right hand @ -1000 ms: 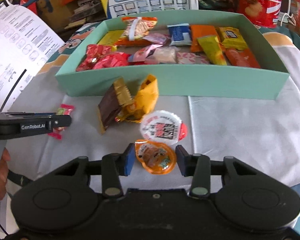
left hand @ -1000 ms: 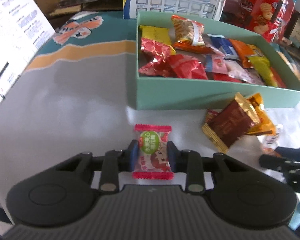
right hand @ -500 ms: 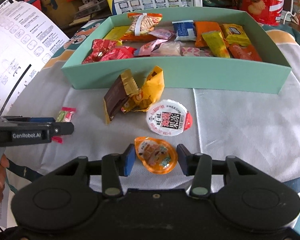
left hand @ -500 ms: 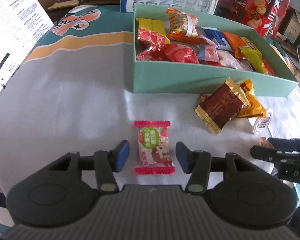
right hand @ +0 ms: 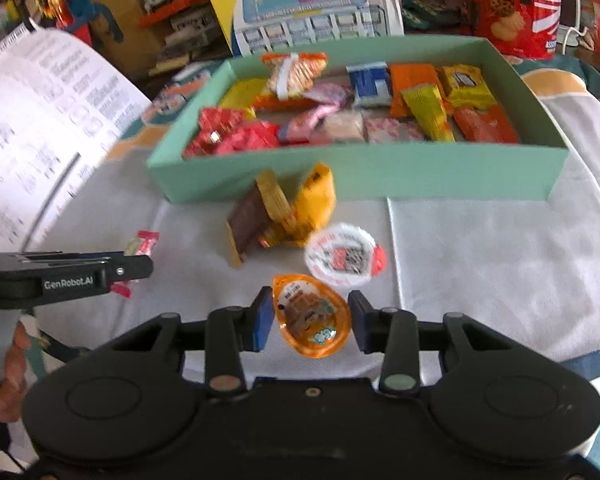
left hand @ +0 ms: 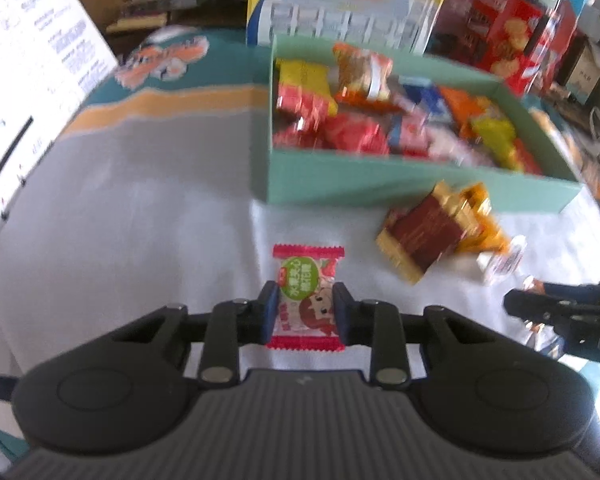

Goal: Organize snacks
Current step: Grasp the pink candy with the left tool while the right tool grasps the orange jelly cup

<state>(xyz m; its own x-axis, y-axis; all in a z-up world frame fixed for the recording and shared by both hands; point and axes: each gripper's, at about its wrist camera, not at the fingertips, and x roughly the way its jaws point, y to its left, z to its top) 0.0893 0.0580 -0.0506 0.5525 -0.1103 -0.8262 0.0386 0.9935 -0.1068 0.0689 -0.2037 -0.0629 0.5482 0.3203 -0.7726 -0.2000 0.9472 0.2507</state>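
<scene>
On the left, the left gripper [left hand: 305, 312] is closing its jaws, and the blue pads already press both sides of the red-edged candy [left hand: 307, 300], which sits between them over the grey cloth [left hand: 140, 220]. In the middle, the brown packet [right hand: 250, 222] and yellow packet [right hand: 314, 204] lie just in front of the green box [right hand: 360, 178] full of snacks, with the white cup [right hand: 342, 256] beside them. On the right, the right gripper [right hand: 309, 322] is narrowing around the orange jelly cup [right hand: 310, 318], pads close on either side but with slim gaps showing.
</scene>
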